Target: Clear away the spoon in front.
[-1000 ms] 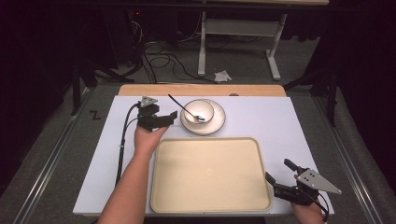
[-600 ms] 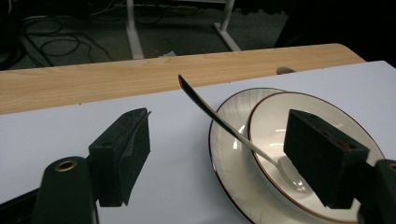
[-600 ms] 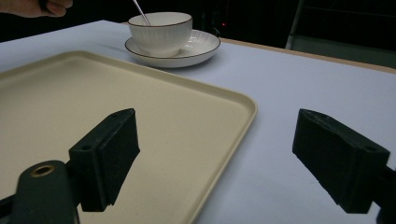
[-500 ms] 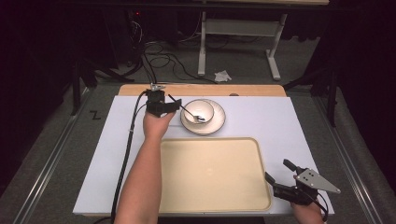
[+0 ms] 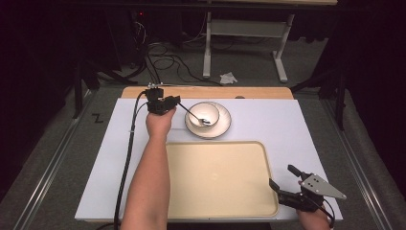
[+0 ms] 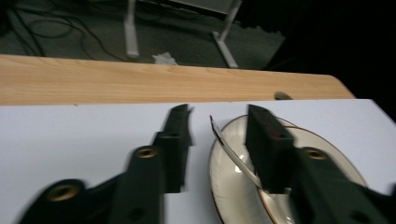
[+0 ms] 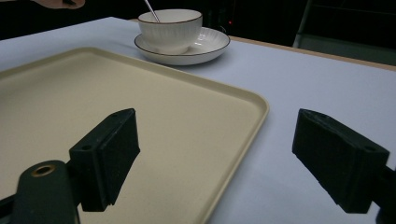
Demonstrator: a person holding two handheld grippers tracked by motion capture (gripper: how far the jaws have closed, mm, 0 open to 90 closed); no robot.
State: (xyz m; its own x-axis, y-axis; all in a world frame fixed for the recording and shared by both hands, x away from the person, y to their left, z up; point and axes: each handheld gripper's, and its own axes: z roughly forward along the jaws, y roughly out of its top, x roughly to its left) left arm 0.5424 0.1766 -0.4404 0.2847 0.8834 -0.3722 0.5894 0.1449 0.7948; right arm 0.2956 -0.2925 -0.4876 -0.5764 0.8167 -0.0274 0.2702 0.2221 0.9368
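spoon (image 6: pixel 233 154) lower end hidden behind tool | saucer (image 6: pixel 327 154) cut off by frame edge

Cream tray (image 5: pixel 220 177) on white mat (image 5: pixel 287 124); wooden table edge (image 5: pixel 258 92).

A black "Z" mark (image 5: pixel 97 118) stands on the grey floor left of the table.

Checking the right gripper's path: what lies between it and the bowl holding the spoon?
The empty cream tray, then bare white tabletop before the saucer; seen in the right gripper view.
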